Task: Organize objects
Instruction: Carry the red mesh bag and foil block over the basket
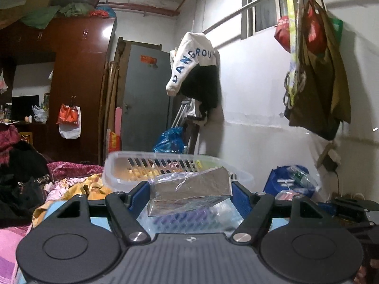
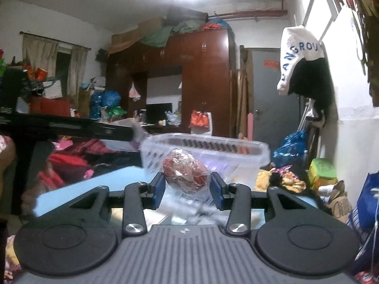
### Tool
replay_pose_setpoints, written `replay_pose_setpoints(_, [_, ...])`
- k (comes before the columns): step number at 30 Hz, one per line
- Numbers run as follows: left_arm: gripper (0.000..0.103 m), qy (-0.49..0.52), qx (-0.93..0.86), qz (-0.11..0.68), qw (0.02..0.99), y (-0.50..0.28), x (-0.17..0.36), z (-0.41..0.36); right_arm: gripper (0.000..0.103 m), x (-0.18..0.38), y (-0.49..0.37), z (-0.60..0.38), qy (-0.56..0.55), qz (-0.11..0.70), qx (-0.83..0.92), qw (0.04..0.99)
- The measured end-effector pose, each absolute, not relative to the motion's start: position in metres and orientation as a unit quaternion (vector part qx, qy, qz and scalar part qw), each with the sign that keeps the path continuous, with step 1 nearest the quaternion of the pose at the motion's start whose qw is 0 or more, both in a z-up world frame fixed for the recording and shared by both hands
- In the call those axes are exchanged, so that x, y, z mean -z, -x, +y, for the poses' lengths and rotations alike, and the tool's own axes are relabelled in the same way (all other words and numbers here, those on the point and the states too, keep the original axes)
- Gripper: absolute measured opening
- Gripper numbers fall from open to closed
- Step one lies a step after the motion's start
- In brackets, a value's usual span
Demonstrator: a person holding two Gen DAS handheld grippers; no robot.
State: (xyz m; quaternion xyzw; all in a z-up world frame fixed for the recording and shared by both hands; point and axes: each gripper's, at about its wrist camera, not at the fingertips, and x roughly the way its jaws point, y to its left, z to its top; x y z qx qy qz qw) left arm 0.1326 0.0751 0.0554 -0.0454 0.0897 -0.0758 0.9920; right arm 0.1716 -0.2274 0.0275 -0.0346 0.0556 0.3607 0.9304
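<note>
In the left wrist view my left gripper [image 1: 188,193] is shut on a silver foil packet [image 1: 191,189] in clear wrap, held just in front of a clear slotted plastic basket [image 1: 118,165]. In the right wrist view my right gripper [image 2: 188,187] is shut on a red snack wrapped in clear plastic [image 2: 186,170], held in front of the same clear basket [image 2: 236,149]. The left gripper's black body [image 2: 66,126] reaches in from the left toward the basket's left rim. The basket's contents are mostly hidden behind the held items.
A light blue surface [image 2: 94,184] lies under the basket. Piled clothes and bedding [image 1: 28,165] lie to the left. A blue bag [image 1: 279,179] sits right, bags hang on the white wall [image 1: 315,71], and a brown wardrobe [image 2: 203,82] stands behind.
</note>
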Motion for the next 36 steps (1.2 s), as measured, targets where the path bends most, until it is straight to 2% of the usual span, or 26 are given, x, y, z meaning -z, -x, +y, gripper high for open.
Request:
replay_pose_setpoints(15, [0.076, 0.026, 0.010, 0.151, 0.988, -0.224, -0.098, 0.086, 0.045, -0.068, -0.268, -0.204, 0.043, 0.098, -0.296, 0.949])
replay_pose_setpoints(19, [0.076, 0.014, -0.006, 0.170, 0.985, -0.244, -0.100, 0.085, 0.045, -0.067, -0.290, -0.198, 0.044, 0.130, -0.283, 0.949])
replay_pose_setpoints(36, [0.076, 0.009, -0.024, 0.228, 0.973, -0.298, -0.087, 0.094, 0.045, -0.066, -0.337, -0.176, 0.058, 0.175, -0.261, 0.947])
